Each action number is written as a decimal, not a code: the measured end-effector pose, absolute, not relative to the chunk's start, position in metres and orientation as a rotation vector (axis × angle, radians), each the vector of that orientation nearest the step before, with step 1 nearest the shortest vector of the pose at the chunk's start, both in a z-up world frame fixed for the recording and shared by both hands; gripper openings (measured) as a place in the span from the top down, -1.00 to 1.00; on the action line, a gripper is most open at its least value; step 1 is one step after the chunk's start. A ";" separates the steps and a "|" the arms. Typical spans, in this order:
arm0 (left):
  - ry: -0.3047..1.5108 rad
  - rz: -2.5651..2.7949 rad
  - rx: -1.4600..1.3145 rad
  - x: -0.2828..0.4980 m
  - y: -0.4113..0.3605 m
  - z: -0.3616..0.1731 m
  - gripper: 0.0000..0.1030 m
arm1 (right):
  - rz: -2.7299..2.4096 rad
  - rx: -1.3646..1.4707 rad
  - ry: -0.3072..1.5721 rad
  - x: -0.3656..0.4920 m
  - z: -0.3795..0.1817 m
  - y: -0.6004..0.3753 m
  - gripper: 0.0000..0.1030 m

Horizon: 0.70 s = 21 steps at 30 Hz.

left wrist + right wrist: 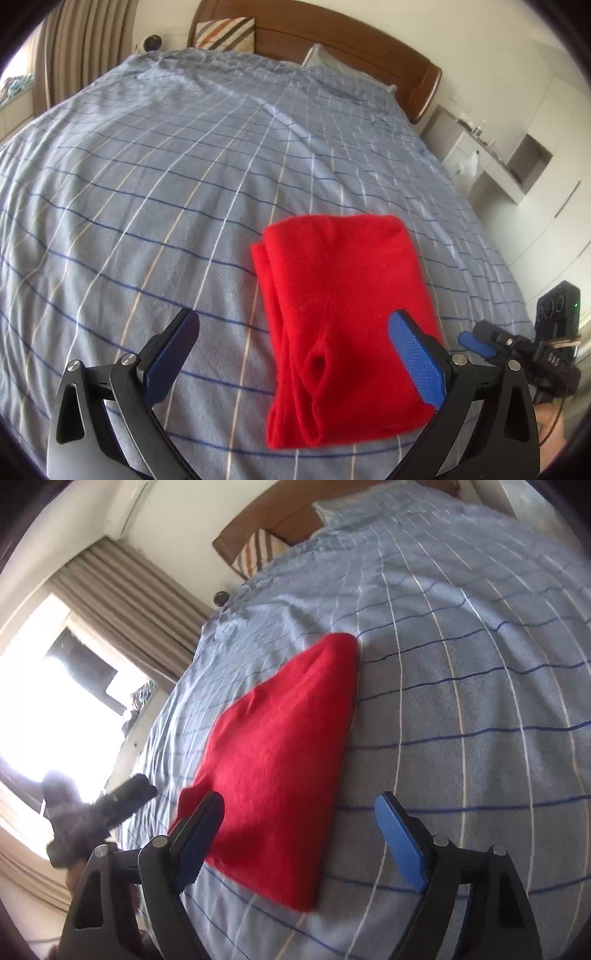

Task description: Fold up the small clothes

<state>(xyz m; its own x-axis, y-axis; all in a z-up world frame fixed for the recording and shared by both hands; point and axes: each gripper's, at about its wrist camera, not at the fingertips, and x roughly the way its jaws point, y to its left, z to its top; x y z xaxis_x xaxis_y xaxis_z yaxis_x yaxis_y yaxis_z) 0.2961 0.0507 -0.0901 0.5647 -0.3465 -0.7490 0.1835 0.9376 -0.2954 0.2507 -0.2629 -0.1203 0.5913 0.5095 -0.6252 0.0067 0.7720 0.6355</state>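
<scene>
A small red knit garment [340,317] lies folded into a thick rectangle on the blue checked bed cover [166,177]. Its layered edges face left and toward me in the left wrist view. My left gripper [295,332] is open and empty, hovering over the garment's near left part. My right gripper [299,812] is open and empty, just above the near end of the garment [280,760]. The right gripper also shows at the right edge of the left wrist view [517,347]. The left gripper shows dark at the left of the right wrist view [110,808].
The bed cover [461,701] spreads wide around the garment. A wooden headboard [332,40] and pillows [225,33] are at the far end. Curtains and a bright window [55,701] lie on one side, white shelves [498,158] on the other.
</scene>
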 end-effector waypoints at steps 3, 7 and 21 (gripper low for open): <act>1.053 -0.297 -0.163 0.321 0.041 -0.122 -0.97 | 0.312 0.814 0.956 0.292 -0.145 -0.267 -0.62; 1.110 -0.262 -0.140 0.329 0.040 -0.142 -0.98 | 0.355 0.808 1.016 0.320 -0.163 -0.239 -0.52; 0.976 -0.458 -0.054 0.284 -0.018 -0.074 0.55 | 0.257 0.022 0.785 0.264 -0.053 -0.166 0.41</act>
